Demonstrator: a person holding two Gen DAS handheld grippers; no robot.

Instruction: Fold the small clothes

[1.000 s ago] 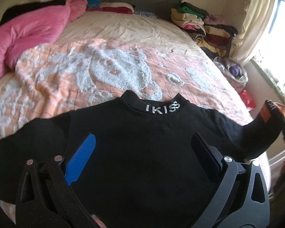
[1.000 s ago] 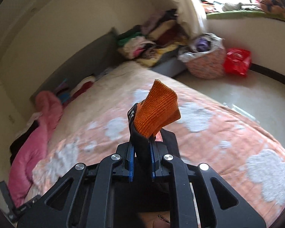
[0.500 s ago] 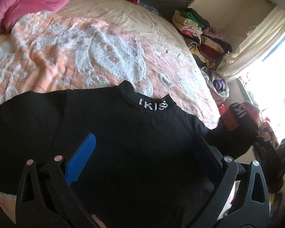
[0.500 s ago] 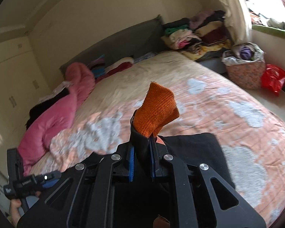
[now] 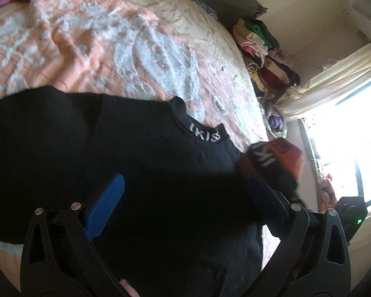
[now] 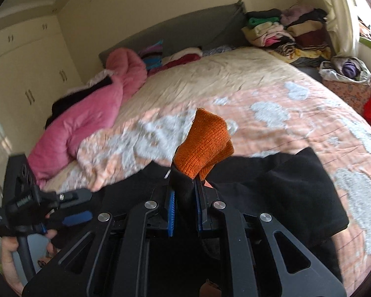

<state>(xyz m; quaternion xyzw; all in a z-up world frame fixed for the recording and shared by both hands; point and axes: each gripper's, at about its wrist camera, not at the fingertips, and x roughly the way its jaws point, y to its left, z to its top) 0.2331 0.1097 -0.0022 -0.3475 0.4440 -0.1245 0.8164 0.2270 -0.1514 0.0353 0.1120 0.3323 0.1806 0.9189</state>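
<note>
Half the black top (image 5: 148,173) hidden behind spread fingers (image 5: 106,203).

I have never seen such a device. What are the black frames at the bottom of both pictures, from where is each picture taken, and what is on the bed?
The black frames are two hand-held grippers, one in each of a person's hands. Each carries a camera looking forward along its jaws.

In the left camera's picture, the left gripper is open above a black sweater, which lies spread on the orange-and-white bedspread.

In the right camera's picture, the right gripper is shut on the sweater's sleeve, whose orange cuff sticks up. The other device and the hand holding it appear at the left there.

Further back lie a pink quilt and piled clothes.
</note>
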